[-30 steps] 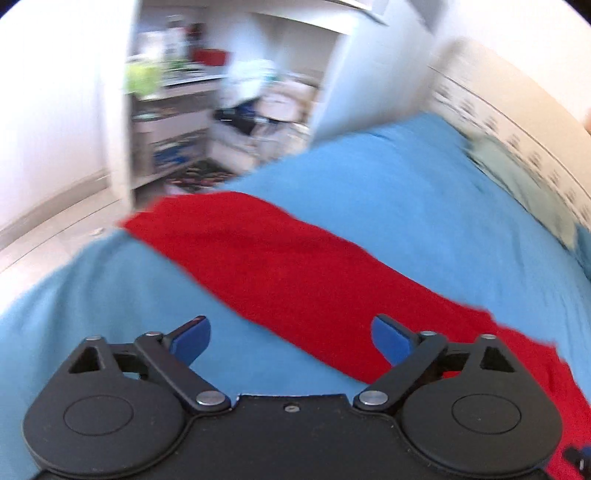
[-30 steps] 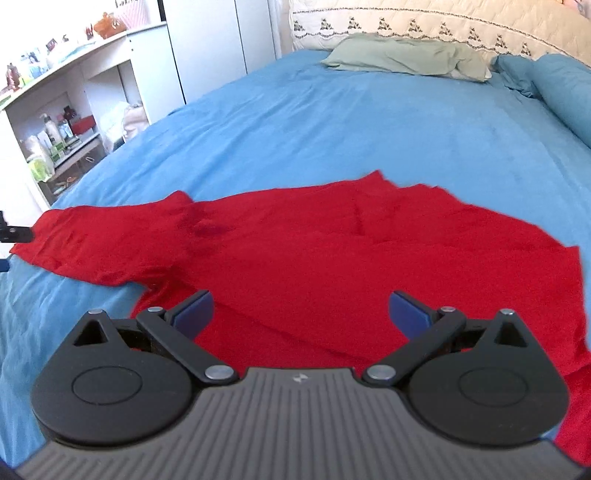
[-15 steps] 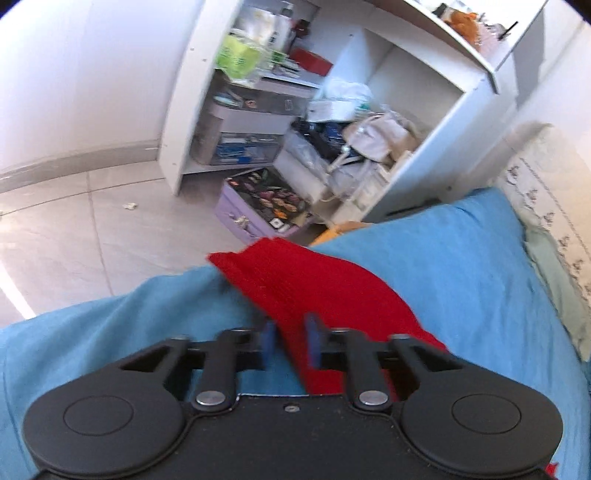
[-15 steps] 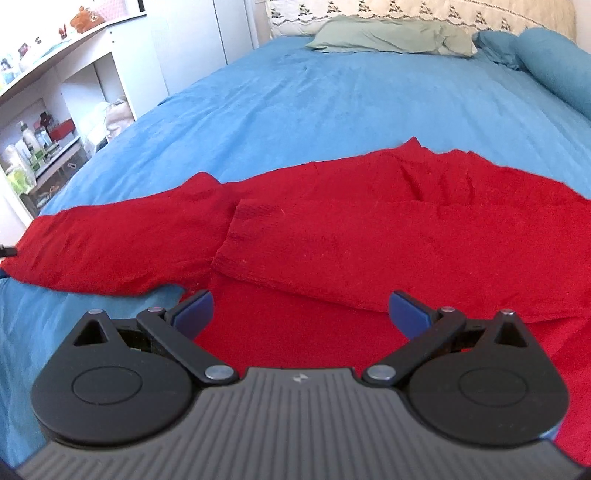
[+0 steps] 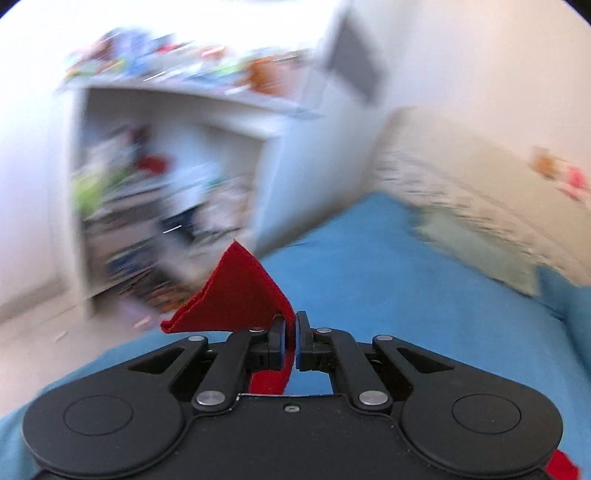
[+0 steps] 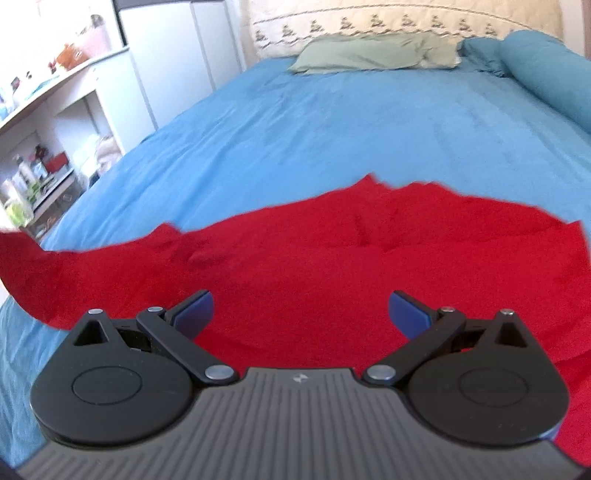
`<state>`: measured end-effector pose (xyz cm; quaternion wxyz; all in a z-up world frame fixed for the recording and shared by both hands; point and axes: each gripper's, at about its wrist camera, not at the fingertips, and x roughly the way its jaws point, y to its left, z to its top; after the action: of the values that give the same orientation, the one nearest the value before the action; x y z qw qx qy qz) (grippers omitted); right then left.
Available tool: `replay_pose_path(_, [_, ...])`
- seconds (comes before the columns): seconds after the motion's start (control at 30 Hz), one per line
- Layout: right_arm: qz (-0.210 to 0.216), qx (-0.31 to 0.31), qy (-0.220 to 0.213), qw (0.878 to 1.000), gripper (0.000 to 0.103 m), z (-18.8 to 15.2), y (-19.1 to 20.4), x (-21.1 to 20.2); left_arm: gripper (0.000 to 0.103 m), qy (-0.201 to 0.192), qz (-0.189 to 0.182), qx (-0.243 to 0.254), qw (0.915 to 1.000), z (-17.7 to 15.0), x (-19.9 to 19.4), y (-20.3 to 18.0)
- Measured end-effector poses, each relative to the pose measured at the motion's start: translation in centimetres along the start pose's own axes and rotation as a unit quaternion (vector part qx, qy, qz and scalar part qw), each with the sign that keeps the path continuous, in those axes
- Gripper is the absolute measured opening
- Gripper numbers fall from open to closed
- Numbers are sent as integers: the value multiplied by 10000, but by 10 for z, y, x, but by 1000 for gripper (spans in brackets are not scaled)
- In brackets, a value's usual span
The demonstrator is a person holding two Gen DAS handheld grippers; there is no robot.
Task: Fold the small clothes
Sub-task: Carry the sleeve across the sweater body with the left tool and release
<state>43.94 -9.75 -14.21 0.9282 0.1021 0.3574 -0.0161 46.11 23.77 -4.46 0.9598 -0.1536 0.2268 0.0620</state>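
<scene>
**L claw clamped on red garment end, R claw wide over the body**

Red garment lies spread across the near part of the bed, on the blue cover. In the R wrist view its left end runs out to the frame edge and looks raised off the cover there. A few shallow creases mid-fabric, far edge uneven w/ a small peak.

L claw: pads pressed together w/ red fabric pinched between them. A folded flap of the garment sticks up and to the left of the pads, clear of the bed; more red hangs below the pads. L view heavily motion-blurred.

R claw: jaws wide apart, nothing between the blue pads, poised over the red fabric. Contact w/ cloth: can't tell.

Surroundings: pale green pillow at the head of the bed against a cream quilted headboard, blue bolster far right. White shelf unit w/ cluttered shelves beside the bed on the left; contents too blurred to ID.
</scene>
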Motion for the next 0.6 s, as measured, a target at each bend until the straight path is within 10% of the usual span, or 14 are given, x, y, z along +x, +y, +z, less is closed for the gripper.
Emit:
replay_pose_path(0.23, [-271,42,-331,9991,103,38,-85,-51,4,360,-1724,991,9794,-39,-14,-201])
replay_pose_path(0.6, [-523,416,71,9977,103,21,-216,-74,4,2103,-1831,2296,9325,-250,39,-338])
